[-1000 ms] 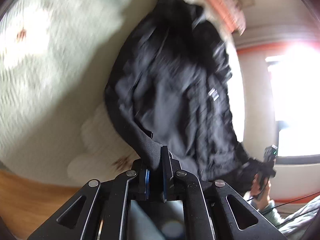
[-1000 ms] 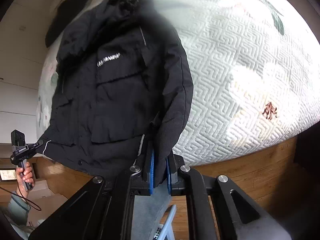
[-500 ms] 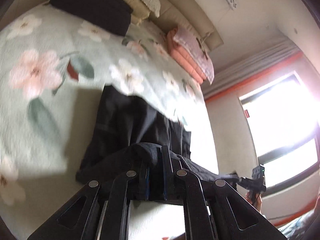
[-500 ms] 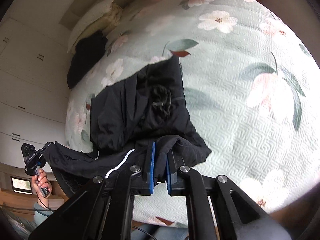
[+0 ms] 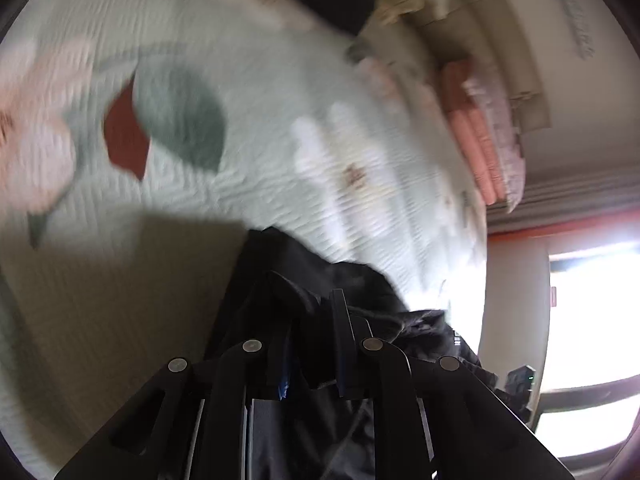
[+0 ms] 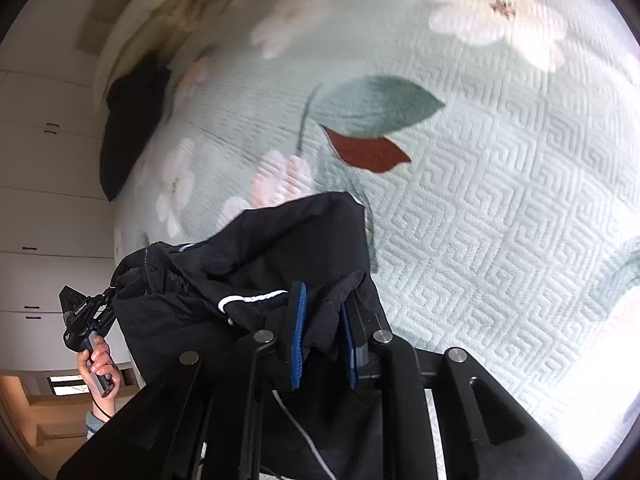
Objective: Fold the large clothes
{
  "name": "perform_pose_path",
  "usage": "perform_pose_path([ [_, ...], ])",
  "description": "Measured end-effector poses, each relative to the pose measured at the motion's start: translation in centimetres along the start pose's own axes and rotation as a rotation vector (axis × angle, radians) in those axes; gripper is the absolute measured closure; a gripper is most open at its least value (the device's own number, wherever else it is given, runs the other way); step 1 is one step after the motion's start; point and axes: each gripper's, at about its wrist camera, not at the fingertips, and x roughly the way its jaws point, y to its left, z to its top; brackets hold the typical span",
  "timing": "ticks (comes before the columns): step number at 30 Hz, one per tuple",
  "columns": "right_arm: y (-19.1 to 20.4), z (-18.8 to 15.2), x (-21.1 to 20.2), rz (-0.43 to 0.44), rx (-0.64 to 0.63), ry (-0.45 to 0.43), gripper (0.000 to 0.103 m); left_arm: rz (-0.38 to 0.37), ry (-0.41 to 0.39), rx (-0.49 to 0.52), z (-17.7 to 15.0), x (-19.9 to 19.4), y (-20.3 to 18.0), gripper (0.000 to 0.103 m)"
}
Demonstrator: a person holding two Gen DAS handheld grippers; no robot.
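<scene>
One black jacket (image 6: 280,248) lies bunched over the near part of the bed (image 6: 500,208), strung between the two grippers. The right gripper (image 6: 322,336) has its two blue-padded fingers (image 6: 298,320) a little apart with a fold of the jacket's cloth pinched between them; a white piping line runs along the cloth just left of the pads. The left gripper (image 5: 310,344) likewise has its two fingers slightly parted, with dark cloth bunched between and over them, so it grips the jacket too. In the right wrist view the left gripper shows at the far left, clamped on the jacket's other end, with one hand (image 6: 98,364) round its handle. The quilt is pale green with white and pink flowers, one green leaf and one red leaf close to the jacket. One black pillow (image 6: 128,128) sits at the head of the bed, well apart from the jacket. A stack of pink folded bedding (image 5: 480,148) lies at the bed's far side, blurred
</scene>
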Motion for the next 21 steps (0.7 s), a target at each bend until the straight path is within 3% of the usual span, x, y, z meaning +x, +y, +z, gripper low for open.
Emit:
perform_pose_path([
  [2, -1.3, 0.5, 0.6, 0.050, 0.040, 0.018, 0.081, -0.061, 0.032, -0.072, 0.3, 0.9, 1.9, 0.086],
  [6, -3.2, 1.1, -3.2, 0.189, 0.113, -0.012, 0.077, -0.178, 0.027, -0.124, 2.3, -3.6, 2.7, 0.084],
  [7, -3.5, 1.2, -4.8, 0.174, 0.130, -0.050, 0.071, -0.141, -0.023, -0.099, 3.1, -5.9, 2.5, 0.084],
  [9, -3.5, 1.3, -8.2, 0.127, 0.136, -0.139, 0.038, -0.024, -0.139, -0.050, 4.7, -10.1, 1.9, 0.078],
  [11, -2.6, 0.7, -11.2, 0.101, 0.120, -0.204, 0.037, 0.005, -0.181, -0.003, 5.6, -13.5, 1.0, 0.068],
  [14, 2.4, -1.3, -13.8, -0.025, -0.026, -0.268, 0.037, 0.090, -0.190, 0.134, 4.9, -15.5, -2.0, 0.065],
  [17, 9.1, -4.7, -14.1, -0.092, -0.203, -0.299, 0.037, 0.156, -0.148, 0.311, 1.3, -14.7, -6.9, 0.063],
  [21, 17.0, -10.2, -12.0, -0.201, -0.443, -0.327, 0.037, 0.175, -0.030, 0.573, -6.9, -11.1, -13.0, 0.063],
])
